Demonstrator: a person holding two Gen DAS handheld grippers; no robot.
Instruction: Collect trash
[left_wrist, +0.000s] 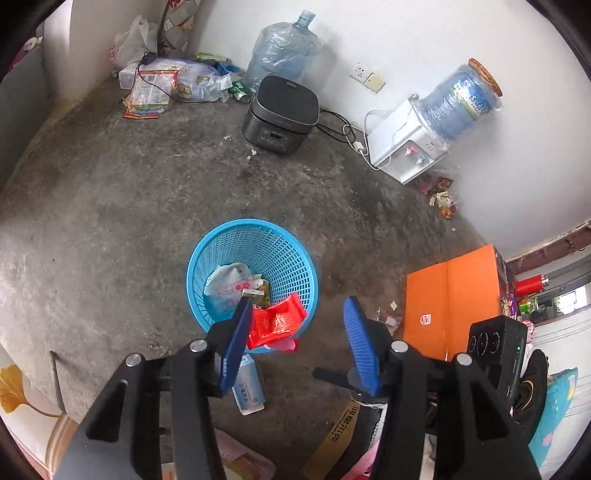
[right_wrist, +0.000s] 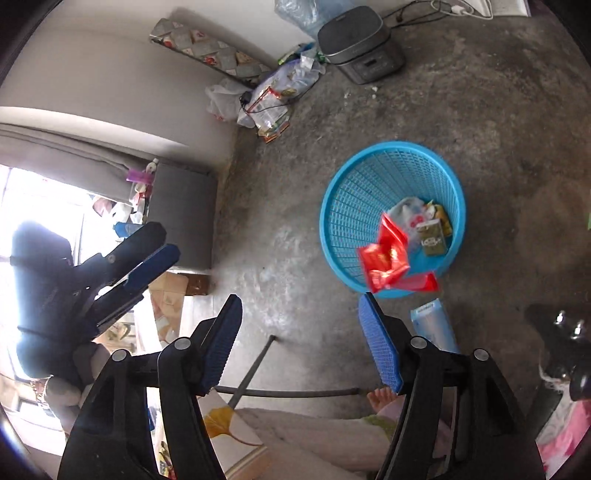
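From my left camera I see a dark rice cooker (left_wrist: 280, 114) on the concrete floor (left_wrist: 110, 206) at twelve o'clock. Behind it, at about one o'clock, an empty water jug (left_wrist: 280, 48) leans on the wall. At two o'clock a white water dispenser (left_wrist: 406, 144) carries a blue bottle (left_wrist: 461, 99). An orange box (left_wrist: 450, 299) sits at four o'clock.

- Basket (left_wrist: 255, 236) on floor (left_wrist: 110, 206), wrappers (left_wrist: 277, 323) at its near rim.
- Tissue pack (left_wrist: 249, 387) just before basket.
- Cooker (left_wrist: 280, 114) behind, near wall.
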